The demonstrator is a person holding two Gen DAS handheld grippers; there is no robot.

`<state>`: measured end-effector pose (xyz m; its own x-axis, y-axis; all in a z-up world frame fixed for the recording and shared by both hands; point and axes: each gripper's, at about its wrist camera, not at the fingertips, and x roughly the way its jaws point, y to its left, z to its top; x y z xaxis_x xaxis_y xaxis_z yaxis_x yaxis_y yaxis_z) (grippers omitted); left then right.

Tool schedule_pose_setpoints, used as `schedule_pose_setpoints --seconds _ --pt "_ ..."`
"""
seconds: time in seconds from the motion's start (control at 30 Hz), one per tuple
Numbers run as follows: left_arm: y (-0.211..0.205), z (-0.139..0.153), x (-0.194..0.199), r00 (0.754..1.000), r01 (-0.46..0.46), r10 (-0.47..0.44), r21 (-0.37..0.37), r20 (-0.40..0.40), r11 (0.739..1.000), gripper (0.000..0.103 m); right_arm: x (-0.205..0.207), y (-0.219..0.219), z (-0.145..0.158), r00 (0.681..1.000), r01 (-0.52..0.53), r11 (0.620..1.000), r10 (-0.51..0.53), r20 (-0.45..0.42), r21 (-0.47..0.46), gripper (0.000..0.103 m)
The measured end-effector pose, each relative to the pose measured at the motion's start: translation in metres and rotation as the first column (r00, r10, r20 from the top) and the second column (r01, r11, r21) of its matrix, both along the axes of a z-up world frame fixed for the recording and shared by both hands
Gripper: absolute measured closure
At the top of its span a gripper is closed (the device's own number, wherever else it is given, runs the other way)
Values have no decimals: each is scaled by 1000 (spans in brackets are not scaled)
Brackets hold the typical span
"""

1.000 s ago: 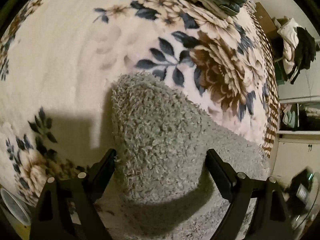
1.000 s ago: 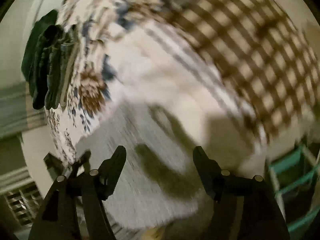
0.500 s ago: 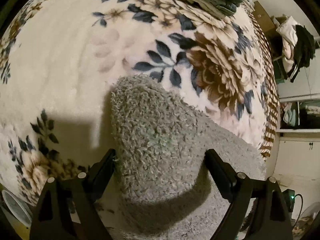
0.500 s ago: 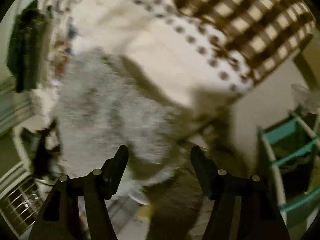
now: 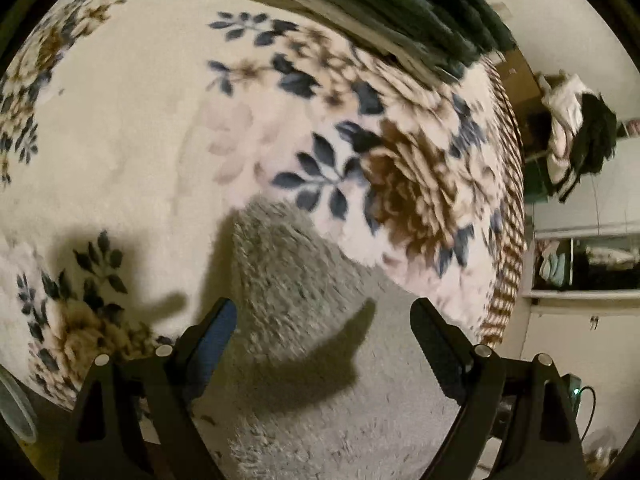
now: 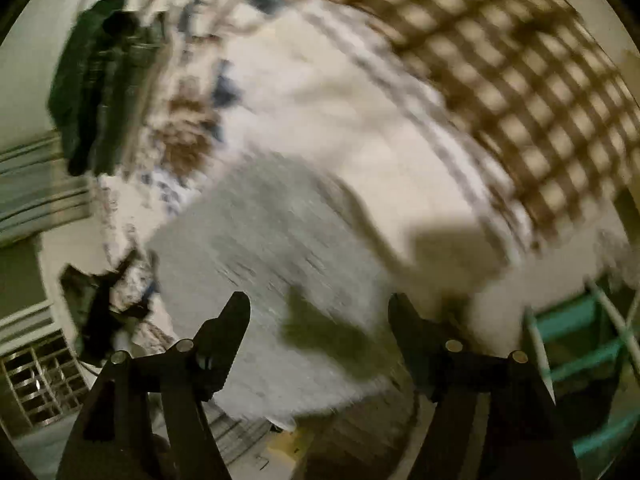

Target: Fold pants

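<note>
Grey fuzzy pants (image 5: 288, 280) on floral blanket (image 5: 132, 128)

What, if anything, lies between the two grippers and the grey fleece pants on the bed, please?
Nothing visible does. The grey pants lie on the flowered blanket directly ahead of the left gripper, with only shadow across them. In the blurred right wrist view, they fill the gap ahead of the right gripper, whose fingers are opening. The folded dark clothes sit far off.
</note>
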<state>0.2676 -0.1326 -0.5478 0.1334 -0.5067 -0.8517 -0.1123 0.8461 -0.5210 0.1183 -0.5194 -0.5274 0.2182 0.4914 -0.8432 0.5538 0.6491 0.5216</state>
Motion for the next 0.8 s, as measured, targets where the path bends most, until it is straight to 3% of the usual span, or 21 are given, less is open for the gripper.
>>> schedule_pose_setpoints --seconds 0.13,0.2,0.23,0.27,0.33,0.37,0.63,0.7,0.73,0.77,0.8 --pt "4 -27 14 1000 -5 4 -18 -29 1000 15 52 -3 -9 998 -41 999 42 52 -29 29" --pt "3 -36 18 1000 5 -6 -50 -25 999 31 76 0 -20 995 -86 995 88 47 -43 29" --pt "4 -40 20 1000 8 -9 -55 -19 998 52 89 0 -29 993 -111 993 113 40 -48 30" --pt "5 -43 21 1000 9 -10 -50 -19 999 64 98 3 -34 990 -129 989 132 43 -65 44" --pt "13 -47 22 1000 -12 11 -41 -19 999 70 110 16 -36 979 -193 973 200 45 -127 73" --pt "16 -50 22 999 -23 22 -47 -24 999 72 115 21 -40 974 -214 964 223 39 -161 75" --pt "27 -67 24 993 -82 75 -75 -88 994 72 121 8 -59 993 -117 980 118 0 -158 81" --pt "28 -62 23 992 -88 80 -90 -95 992 66 122 6 -55 993 -116 984 118 4 -132 79" --pt "29 -57 21 990 -101 89 -102 -113 990 59 122 4 -53 994 -110 988 112 7 -110 70" --pt "31 -53 19 987 -110 95 -112 -129 988 49 117 1 -49 995 -101 991 102 0 -89 54" --pt "32 -48 15 986 -117 99 -132 -134 984 43 109 -3 -43 996 -91 993 91 -3 -72 48"
